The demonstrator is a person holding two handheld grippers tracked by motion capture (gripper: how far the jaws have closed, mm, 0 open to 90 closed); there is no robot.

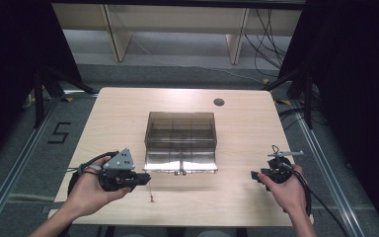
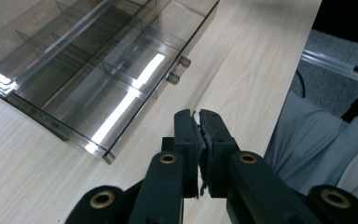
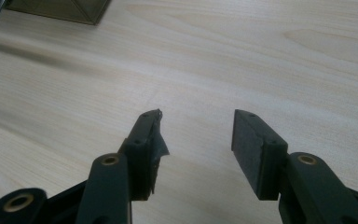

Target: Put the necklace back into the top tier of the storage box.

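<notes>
A smoky clear plastic organiser box with divided compartments stands at the middle of the wooden table. Its front drawer is pulled toward me, two small knobs on its face. My left gripper hovers just left of the drawer front, its jaws pressed together. A thin strand with a small end dangles from its tip to the tabletop. My right gripper is held low right of the box, jaws open over bare wood.
A round cable hole sits at the table's back right. The table's near edge runs close to my lap. Wooden shelf legs and cables stand beyond the far edge.
</notes>
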